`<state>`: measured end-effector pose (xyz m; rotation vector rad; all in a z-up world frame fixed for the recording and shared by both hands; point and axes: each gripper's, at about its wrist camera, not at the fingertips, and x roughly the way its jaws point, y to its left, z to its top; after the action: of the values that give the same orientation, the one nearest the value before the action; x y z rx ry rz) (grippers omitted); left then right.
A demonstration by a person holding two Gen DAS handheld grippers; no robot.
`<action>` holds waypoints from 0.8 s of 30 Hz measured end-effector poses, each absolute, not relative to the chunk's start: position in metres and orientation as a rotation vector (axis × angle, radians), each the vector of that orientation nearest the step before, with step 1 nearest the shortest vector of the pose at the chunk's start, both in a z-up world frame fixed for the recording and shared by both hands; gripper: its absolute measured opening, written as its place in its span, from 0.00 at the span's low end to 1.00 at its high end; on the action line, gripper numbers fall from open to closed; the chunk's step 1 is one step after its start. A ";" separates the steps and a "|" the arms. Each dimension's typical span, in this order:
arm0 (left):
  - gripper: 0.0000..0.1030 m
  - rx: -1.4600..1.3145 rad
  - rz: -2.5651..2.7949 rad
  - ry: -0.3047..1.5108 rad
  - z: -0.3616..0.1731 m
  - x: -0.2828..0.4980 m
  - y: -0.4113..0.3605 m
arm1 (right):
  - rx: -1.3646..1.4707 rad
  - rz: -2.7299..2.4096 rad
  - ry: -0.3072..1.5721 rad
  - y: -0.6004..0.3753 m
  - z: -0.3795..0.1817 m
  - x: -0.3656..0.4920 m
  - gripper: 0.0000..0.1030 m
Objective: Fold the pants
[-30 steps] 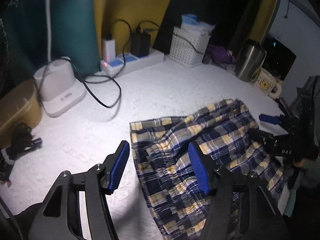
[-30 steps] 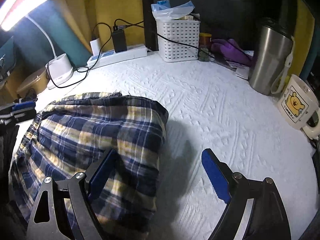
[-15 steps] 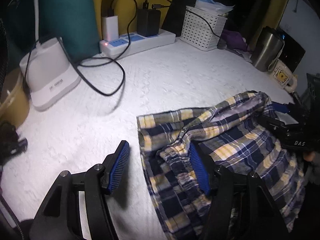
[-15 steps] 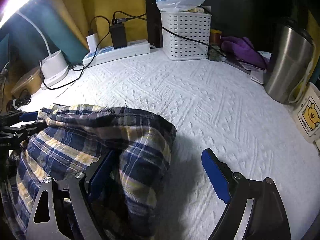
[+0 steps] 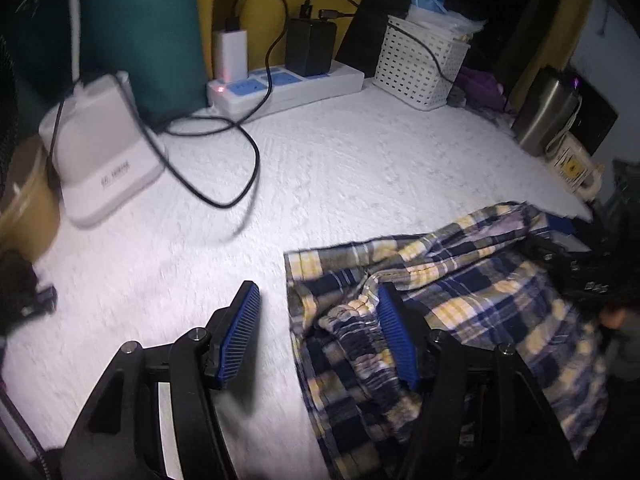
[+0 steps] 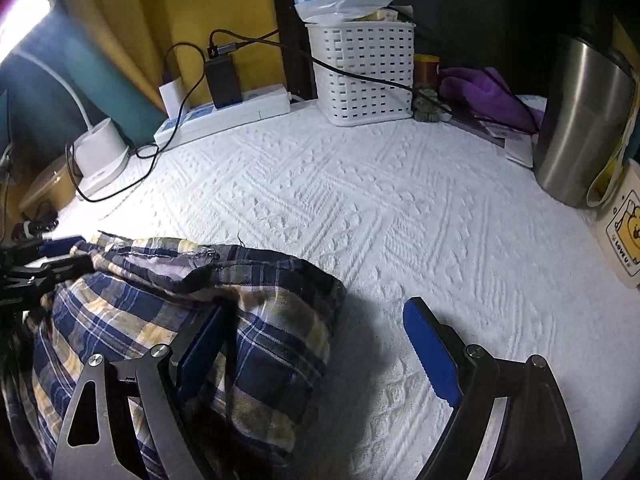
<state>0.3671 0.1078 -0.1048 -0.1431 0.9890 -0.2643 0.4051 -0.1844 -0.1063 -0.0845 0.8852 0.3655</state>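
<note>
Fingers (image 5: pixel 244 332) spread above pants (image 5: pixel 460 320), white tablecloth (image 6: pixel 360 200).

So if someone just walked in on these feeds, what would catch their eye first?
The plaid pants, bunched at the near edge of the white bedspread, with both grippers open over them, left and right, each with one finger in the cloth. Next, the lit lamp bar at the upper left of the right view, then the steel tumbler at the right.
</note>
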 end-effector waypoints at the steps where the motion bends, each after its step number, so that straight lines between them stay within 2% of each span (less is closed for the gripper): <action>1: 0.60 -0.158 -0.263 0.983 -0.103 0.364 0.109 | -0.075 0.370 0.884 -0.186 -0.106 0.404 0.86; 4: 0.72 -0.218 -0.271 0.955 -0.095 0.350 0.117 | -0.058 0.374 0.883 -0.190 -0.105 0.402 0.86; 10: 0.74 -0.239 -0.333 0.956 -0.087 0.323 0.105 | -0.054 0.393 0.877 -0.193 -0.098 0.386 0.86; 16: 0.74 -0.170 -0.335 1.035 -0.108 0.318 0.081 | -0.069 0.394 0.880 -0.196 -0.099 0.370 0.86; 24: 0.78 -0.017 -0.327 0.932 -0.114 0.307 0.078 | -0.078 0.366 0.884 -0.210 -0.105 0.358 0.86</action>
<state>0.3071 0.0782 -0.1143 -0.0175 0.9323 -0.3274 0.3577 -0.2101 -0.1051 -0.0780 0.8839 0.3661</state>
